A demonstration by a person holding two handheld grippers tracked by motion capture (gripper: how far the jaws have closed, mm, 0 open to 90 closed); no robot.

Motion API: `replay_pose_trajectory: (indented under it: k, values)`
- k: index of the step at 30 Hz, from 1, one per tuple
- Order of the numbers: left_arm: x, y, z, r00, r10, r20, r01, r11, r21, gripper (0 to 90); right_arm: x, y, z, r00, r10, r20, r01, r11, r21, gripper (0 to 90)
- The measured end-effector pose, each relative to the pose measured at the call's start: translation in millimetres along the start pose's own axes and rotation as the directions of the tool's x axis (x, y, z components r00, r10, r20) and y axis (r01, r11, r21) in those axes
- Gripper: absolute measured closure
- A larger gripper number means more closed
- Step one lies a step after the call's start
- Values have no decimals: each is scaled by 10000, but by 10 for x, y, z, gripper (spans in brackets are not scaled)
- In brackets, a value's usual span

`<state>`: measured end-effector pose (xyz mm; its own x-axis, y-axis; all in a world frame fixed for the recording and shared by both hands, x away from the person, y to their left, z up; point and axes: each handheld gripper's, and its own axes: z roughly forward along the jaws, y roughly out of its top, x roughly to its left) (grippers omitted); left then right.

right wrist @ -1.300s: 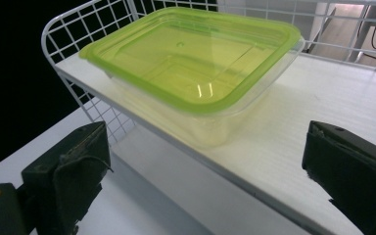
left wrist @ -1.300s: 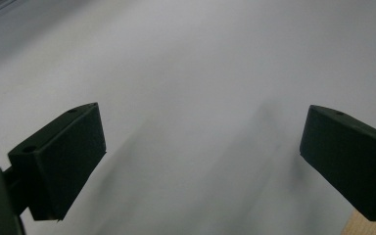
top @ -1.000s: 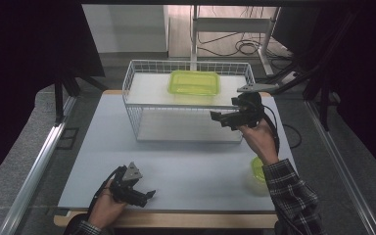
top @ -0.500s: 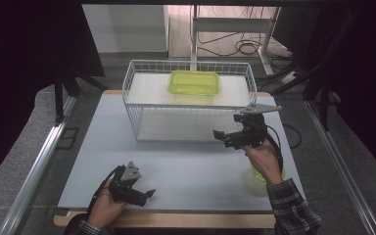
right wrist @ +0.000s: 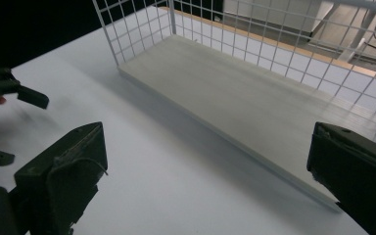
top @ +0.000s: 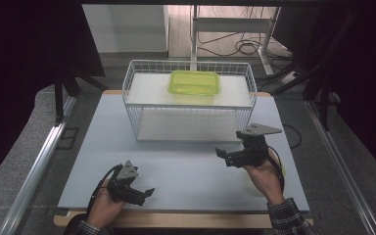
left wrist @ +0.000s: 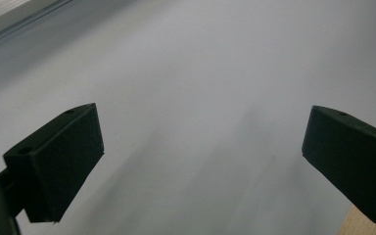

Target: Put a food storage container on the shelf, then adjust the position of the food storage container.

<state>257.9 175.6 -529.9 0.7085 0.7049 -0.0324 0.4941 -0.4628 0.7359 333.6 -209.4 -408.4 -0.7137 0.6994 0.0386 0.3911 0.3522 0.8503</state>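
High view: we see the green container (top: 194,82) on the wire rack's (top: 188,106) upper shelf, far edge; likely light, stiff, slick, best gripped at its rim. Left gripper (top: 146,191) near the table's (top: 186,171) front-left corner, right gripper (top: 221,155) at right. Gripper views: both jaws wide, empty.

A translucent yellow-green container (top: 194,82) sat flat on the upper shelf of the white wire rack (top: 142,108), toward the back.
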Motion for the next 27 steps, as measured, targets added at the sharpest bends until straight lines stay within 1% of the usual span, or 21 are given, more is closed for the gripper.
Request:
replay_pose_trajectory:
  k: [2, 5, 7, 12, 18, 20, 24, 26, 27]
  values:
    - [0, -1, -3, 10000, 41, -35, -41, 10000, -5, 17, 14, -43, 9, 10000, -73, 22, 73, 9999, 132, 15]
    - [-1, -3, -2, 9998, 145, -121, -144, 9999, 13, 17, 31, -107, 11, 9999, -118, 51, 117, 9998, 143, 14]
    - [-5, -6, 1, 9997, 191, -177, -190, 9998, 26, 16, 39, -154, 11, 9998, -172, 121, 169, 9996, 245, 15]
    - [-10, -11, 3, 9993, 286, -253, -285, 9996, 55, 14, 67, -291, 21, 9996, -229, 169, 224, 9994, 256, 15]
    - [-12, -14, 0, 9991, 323, -277, -321, 9995, 78, 13, 108, -453, 69, 9998, -198, 102, 191, 9976, 666, 15]
    - [-16, -13, -1, 9991, 320, -284, -318, 9995, 74, 13, 110, -488, 83, 9999, -120, 105, 111, 9967, 808, 15]
    - [-12, -13, -1, 9990, 334, -282, -332, 9994, 86, 13, 99, -535, 91, 9993, -140, 358, 101, 9942, 1072, 14]
    - [-10, -16, 1, 9991, 326, -265, -324, 9994, 108, 13, 86, -544, 73, 9985, -203, 514, 146, 9940, 1081, 5]
    - [-9, -17, 1, 9991, 325, -266, -322, 9994, 115, 13, 74, -546, 61, 9982, -144, 583, 80, 9941, 1085, 0]
